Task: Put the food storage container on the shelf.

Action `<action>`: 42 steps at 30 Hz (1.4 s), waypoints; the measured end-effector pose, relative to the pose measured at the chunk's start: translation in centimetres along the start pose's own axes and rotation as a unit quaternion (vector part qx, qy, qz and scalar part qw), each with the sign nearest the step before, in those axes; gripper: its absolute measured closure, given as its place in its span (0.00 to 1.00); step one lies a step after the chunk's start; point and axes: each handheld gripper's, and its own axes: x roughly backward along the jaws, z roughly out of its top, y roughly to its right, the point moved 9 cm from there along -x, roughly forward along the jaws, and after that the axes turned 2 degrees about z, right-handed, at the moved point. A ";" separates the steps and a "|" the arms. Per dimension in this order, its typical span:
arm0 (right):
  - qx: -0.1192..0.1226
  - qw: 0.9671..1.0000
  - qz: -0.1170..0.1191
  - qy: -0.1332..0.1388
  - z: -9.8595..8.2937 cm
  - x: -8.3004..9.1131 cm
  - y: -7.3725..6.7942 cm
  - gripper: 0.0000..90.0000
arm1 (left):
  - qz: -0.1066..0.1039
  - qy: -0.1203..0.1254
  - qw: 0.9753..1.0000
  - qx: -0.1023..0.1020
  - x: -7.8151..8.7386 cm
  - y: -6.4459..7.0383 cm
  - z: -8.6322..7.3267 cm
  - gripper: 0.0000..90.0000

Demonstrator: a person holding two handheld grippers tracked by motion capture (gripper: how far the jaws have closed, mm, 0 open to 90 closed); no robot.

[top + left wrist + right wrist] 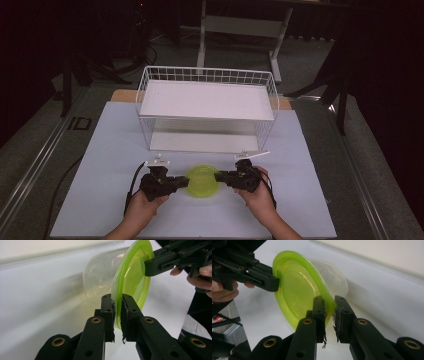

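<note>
On the white surface (300,210), in front of a white wire basket (207,107) with a flat white shelf, a clear plastic container with a lime-green lid (202,181) sits between the two grippers. The left gripper (185,182) has its fingers (108,312) closed on the lid's rim at one side. The right gripper (218,176) pinches the rim opposite, fingers (342,312) nearly together.

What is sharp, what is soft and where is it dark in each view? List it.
High view: the white table and wire basket are lit, the room beyond is nearly black, and the whole frame is grainy. Left gripper view: the green lid is fairly sharp, and the clear container casts a soft shadow. Right gripper view: the lid's rim is crisp and the far background is blurred.
</note>
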 end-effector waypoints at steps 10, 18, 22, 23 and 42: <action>0.026 0.998 -0.038 0.034 3.8 1.5 0.3 0.89 | 0.031 0.050 0.998 -0.022 -0.2 -0.5 3.3 0.90; 0.018 0.998 -0.059 0.030 4.6 0.3 2.3 0.88 | 0.047 0.054 0.997 -0.011 -2.2 -2.3 3.9 0.90; 0.009 0.998 -0.062 0.027 4.6 -0.3 3.5 0.88 | 0.044 0.056 0.997 -0.013 -3.2 -3.0 4.0 0.90; 0.007 0.998 -0.064 0.026 4.5 -0.4 3.7 0.88 | 0.044 0.058 0.997 -0.010 -3.4 -3.1 4.0 0.90; 0.003 0.995 -0.096 0.029 5.3 -2.3 6.8 0.88 | 0.058 0.054 0.997 -0.002 -6.0 -5.4 5.1 0.90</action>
